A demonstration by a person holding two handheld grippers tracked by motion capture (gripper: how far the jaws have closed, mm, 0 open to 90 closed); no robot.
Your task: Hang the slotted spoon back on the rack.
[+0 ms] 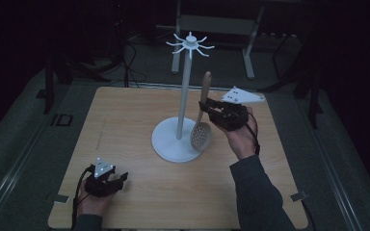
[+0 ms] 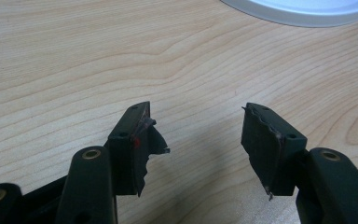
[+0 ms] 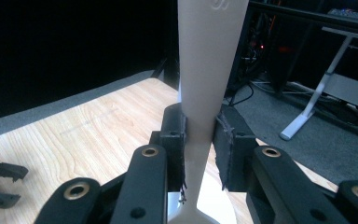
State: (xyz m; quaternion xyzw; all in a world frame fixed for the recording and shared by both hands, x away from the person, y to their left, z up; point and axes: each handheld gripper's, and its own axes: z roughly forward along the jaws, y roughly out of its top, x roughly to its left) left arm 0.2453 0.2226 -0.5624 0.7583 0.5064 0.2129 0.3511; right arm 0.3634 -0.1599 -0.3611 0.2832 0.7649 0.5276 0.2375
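A pale wooden slotted spoon (image 1: 201, 130) hangs upright just right of the white hook stand (image 1: 185, 86), its perforated bowl low over the edge of the stand's round base (image 1: 166, 144). My right gripper (image 1: 210, 109) is shut on the spoon's handle partway up. In the right gripper view the two black pads (image 3: 175, 135) press on both sides of the flat handle (image 3: 207, 70). My left gripper (image 1: 118, 180) rests low at the table's front left, jaws open and nothing between them (image 2: 198, 126); the white base rim (image 2: 303, 11) lies ahead of it.
The wooden table (image 1: 125, 120) has bare surface on its left half. The hook ring (image 1: 191, 44) crowns the stand's pole. Behind the table stand a white desk frame (image 1: 248, 48) and cables on the dark floor (image 1: 130, 67).
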